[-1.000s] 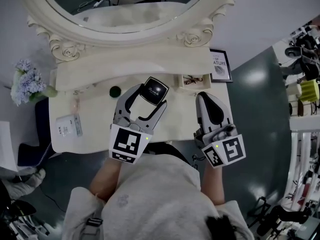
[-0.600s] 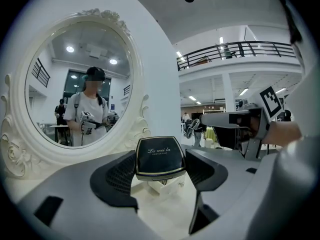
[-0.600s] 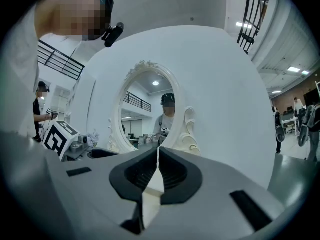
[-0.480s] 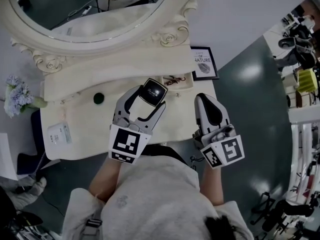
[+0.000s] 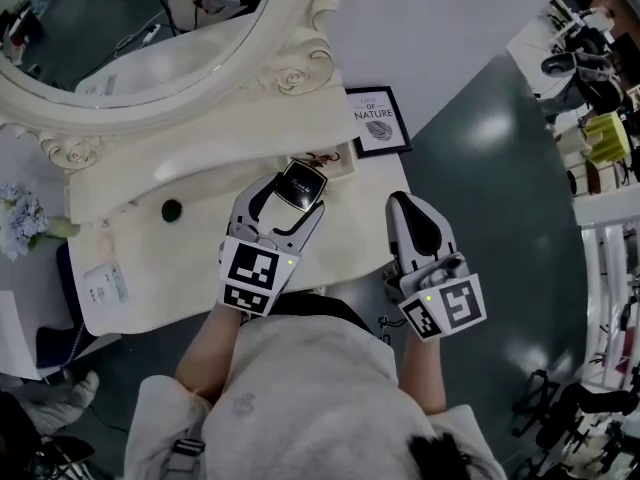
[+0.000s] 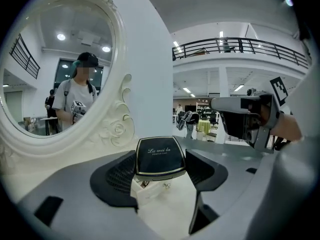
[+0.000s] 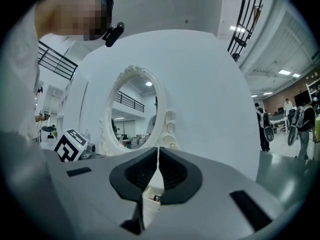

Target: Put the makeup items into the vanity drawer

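Edges/clearance: the cream desk (image 5: 200, 258) ends just right of the small open cream drawer (image 5: 327, 161), which sits at the far right under the raised back shelf. Beyond that edge lies bare dark grey-green floor (image 5: 480, 198). The desk top between the grippers and the far shelf is mostly bare.

Left gripper (image 5: 298, 196): clamped on the black square compact with gold trim (image 6: 160, 156), one jaw on each side. The compact is held flat above the open drawer, at its near edge; contact with the drawer cannot be judged. Small items lie inside the drawer, too small to identify.

Right gripper (image 5: 407, 203): jaws pressed together with nothing between them. It is over the desk's near right corner, well apart from the left gripper.

Count:
- one compact
- one dark round item (image 5: 172, 209), left of the left gripper
- one white flat packet (image 5: 105, 284), near the left edge
- one black-framed print (image 5: 378, 121), far right
- one bunch of pale blue flowers (image 5: 20, 218)
- one ornate oval mirror (image 5: 150, 38)

Surroundings: a white wall behind the mirror, with racks and equipment at the far right.
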The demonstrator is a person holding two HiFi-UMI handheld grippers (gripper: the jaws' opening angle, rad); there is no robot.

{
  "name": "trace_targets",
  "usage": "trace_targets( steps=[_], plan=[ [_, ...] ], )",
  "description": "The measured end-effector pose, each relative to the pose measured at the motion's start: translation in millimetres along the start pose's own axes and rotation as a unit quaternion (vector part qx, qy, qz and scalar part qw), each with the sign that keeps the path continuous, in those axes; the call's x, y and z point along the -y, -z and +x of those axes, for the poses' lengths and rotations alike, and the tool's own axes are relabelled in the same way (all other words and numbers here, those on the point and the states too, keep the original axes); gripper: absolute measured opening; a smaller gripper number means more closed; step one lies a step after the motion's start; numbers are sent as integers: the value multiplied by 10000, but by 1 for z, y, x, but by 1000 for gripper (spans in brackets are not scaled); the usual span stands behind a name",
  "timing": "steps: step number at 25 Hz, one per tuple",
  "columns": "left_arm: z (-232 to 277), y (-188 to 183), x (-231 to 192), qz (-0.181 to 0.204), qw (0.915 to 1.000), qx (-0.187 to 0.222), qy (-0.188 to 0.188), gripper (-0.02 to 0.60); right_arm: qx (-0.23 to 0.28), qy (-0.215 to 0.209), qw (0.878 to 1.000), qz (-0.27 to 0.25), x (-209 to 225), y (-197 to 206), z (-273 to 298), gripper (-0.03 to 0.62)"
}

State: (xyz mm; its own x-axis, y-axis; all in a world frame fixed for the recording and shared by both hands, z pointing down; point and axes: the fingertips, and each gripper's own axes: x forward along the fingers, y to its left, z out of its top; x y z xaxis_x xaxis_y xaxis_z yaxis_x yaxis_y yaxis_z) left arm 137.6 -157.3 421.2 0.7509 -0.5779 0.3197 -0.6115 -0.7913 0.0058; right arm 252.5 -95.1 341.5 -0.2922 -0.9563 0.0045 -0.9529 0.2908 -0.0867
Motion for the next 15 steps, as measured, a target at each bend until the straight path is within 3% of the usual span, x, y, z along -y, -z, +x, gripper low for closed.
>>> trace_targets(
  steps=[5,15],
  plan=[
    [24,15,9,-157,9994,-297,60,325,-20,202,9998,46,23,4,-18,25],
    [78,52,14,-349,9898,-1377,100,325,-64,413,9991,121,61,8,-38,25]
  ],
)
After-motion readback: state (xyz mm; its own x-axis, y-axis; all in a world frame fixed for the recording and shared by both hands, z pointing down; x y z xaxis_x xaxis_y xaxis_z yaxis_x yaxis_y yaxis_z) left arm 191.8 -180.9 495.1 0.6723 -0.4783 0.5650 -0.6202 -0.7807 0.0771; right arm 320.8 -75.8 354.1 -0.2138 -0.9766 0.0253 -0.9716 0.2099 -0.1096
